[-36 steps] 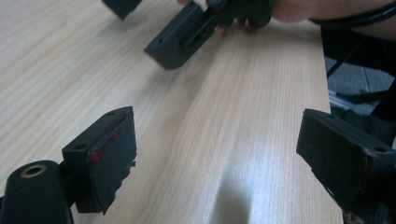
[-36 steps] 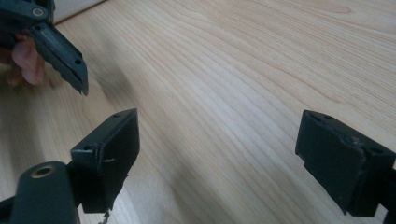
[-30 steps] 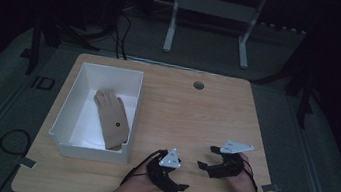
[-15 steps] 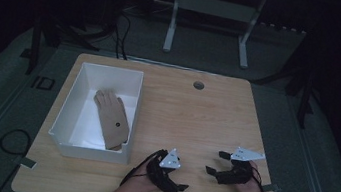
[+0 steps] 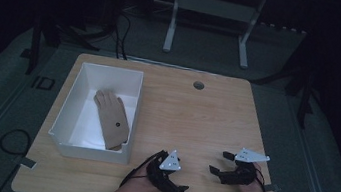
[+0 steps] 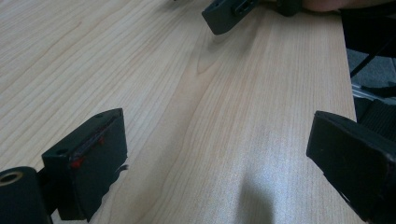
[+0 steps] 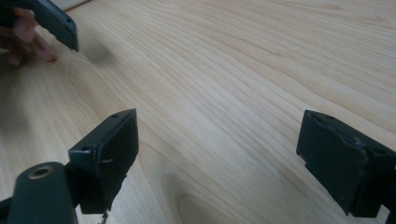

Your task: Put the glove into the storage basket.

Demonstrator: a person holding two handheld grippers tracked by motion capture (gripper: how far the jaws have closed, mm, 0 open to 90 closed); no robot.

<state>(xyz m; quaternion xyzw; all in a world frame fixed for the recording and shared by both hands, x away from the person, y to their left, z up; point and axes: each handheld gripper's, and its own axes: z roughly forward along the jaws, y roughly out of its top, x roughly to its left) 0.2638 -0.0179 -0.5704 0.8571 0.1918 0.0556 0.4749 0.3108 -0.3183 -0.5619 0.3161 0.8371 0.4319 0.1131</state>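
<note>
My left gripper [image 5: 176, 190] rests low over the wooden table [image 5: 196, 115] near its front edge, held in the person's left hand. Its jaws have just been opening a little and stand open [image 6: 219, 140] with bare wood between them. My right gripper [image 5: 219, 162] sits to its right, also open [image 7: 219, 149] over bare wood, its jaws pointing left toward the other gripper. In the left gripper view, a jaw of the right gripper shows at the top. A tan glove [image 5: 112, 120] lies flat inside a white box [image 5: 62, 116] on the table's left side.
A small round grommet [image 5: 198, 85] is set in the table near its far edge. The table's right edge [image 6: 348, 70] runs close beside the grippers. Beyond the table, a white stand [image 5: 210, 11] and cables sit on the dark floor.
The right gripper has slid to the right along the front of the table, away from the left gripper. The left gripper and the glove in the box have stayed put.
</note>
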